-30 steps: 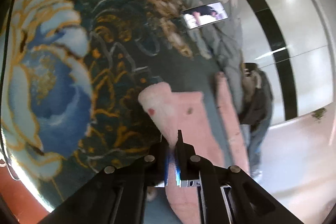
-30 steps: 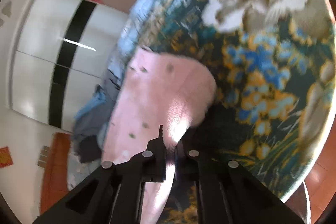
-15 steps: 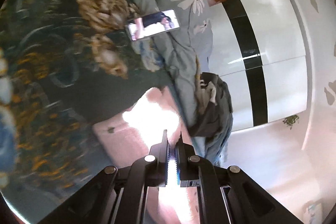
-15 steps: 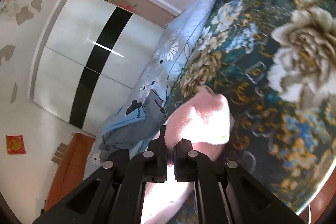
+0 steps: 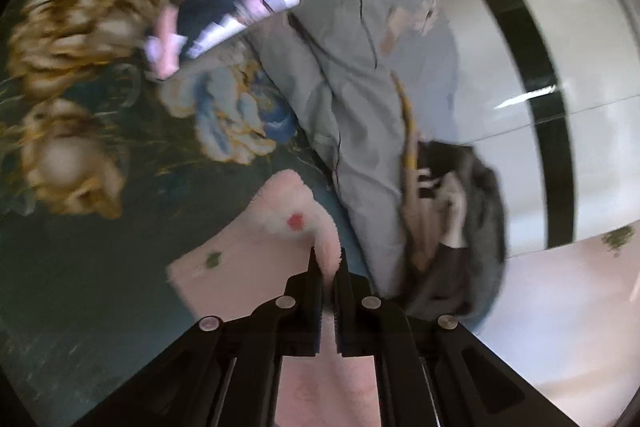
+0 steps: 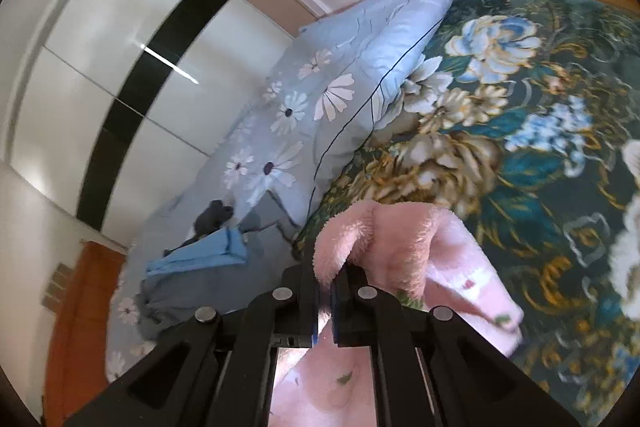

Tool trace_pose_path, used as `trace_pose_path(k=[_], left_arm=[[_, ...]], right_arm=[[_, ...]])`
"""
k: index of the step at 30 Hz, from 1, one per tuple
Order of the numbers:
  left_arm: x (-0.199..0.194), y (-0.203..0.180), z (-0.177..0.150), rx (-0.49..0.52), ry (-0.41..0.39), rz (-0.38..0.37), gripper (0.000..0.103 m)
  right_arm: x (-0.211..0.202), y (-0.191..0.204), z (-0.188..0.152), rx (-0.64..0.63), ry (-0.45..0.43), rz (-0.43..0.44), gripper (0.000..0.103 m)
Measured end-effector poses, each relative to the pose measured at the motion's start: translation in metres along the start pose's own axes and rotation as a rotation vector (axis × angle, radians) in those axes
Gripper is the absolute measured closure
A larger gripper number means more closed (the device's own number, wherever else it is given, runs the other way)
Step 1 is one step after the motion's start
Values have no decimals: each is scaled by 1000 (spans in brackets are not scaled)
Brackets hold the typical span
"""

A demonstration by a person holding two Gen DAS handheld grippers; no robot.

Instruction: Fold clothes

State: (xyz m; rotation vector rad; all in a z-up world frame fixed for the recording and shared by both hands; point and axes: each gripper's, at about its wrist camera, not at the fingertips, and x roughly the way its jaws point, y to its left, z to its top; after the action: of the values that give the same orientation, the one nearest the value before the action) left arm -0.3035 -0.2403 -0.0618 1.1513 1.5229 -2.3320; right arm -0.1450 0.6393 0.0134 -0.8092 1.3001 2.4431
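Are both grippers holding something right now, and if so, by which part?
Yes. The left gripper and the right gripper are each shut on an edge fold of the pink fleece garment, which is bunched between the fingertips above the floral bedspread.

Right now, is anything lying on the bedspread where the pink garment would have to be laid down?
Nothing visible does. Both the left gripper and right gripper pinch the pink garment, and the bedspread beside it looks bare. The phone lies farther off.

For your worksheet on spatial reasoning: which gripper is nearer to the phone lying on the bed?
Left. The left gripper has the phone ahead of it, past the pink garment; the right gripper view shows no phone.
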Motion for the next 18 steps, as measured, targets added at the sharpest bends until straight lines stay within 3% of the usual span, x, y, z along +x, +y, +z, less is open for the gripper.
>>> trace_pose_path(k=[5, 14, 17, 18], left_arm=[[71, -19, 20, 69, 49, 85, 99], [130, -13, 27, 137, 112, 92, 96], [128, -10, 24, 147, 131, 73, 82], [126, -10, 23, 151, 140, 59, 65]], right_arm=[[66, -7, 13, 23, 52, -79, 99], [126, -35, 8, 39, 113, -179, 97], [131, -34, 5, 17, 129, -204, 96], [131, -32, 5, 8, 131, -206, 94]])
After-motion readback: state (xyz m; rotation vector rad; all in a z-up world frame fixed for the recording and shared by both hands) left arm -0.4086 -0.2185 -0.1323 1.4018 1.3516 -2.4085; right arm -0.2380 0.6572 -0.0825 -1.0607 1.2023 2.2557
